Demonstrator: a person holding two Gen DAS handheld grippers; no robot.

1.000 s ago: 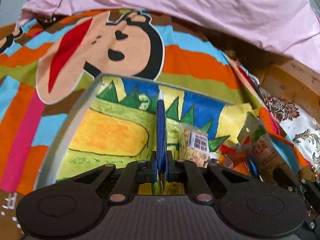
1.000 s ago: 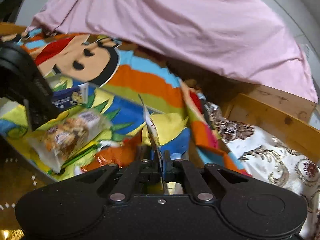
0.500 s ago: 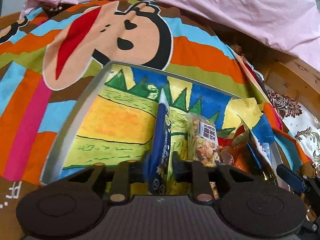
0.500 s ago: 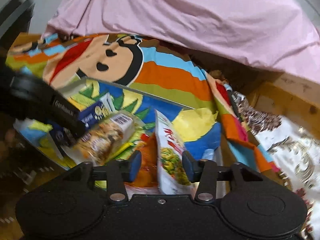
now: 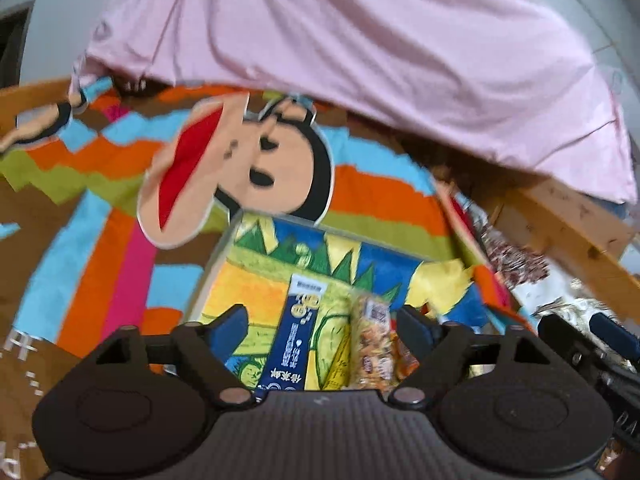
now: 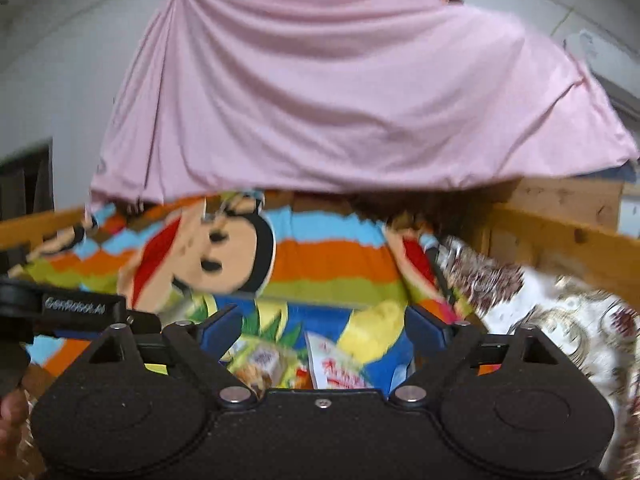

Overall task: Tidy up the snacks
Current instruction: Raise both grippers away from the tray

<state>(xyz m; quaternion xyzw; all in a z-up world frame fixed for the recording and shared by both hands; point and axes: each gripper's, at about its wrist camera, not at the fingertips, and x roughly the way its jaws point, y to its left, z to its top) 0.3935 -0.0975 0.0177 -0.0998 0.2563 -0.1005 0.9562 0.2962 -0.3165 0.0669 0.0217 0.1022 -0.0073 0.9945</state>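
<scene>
A shallow tray (image 5: 212, 276) with a bright cartoon picture lies on a striped cartoon blanket (image 5: 100, 264). A long dark blue snack packet (image 5: 298, 340) lies flat in it, beside a clear packet of mixed nuts (image 5: 374, 344). My left gripper (image 5: 324, 320) hovers above them, its jaws opening, with nothing pressed between them. In the right wrist view a white and red snack packet (image 6: 340, 368) rests in the tray (image 6: 372, 320) next to the nut packet (image 6: 260, 364). My right gripper (image 6: 324, 320) is also opening above them and holds nothing.
A pink sheet (image 5: 360, 60) hangs across the back. A wooden frame (image 6: 560, 240) and a white patterned cloth (image 6: 568, 320) lie to the right. The left gripper's body (image 6: 72, 308) shows at the left of the right wrist view, the right gripper's body (image 5: 580, 340) in the left one.
Both grippers went from shut to wide open. The left let go of the blue packet and the right let go of the white one; both packets now lie in the tray. Both hands rose.
</scene>
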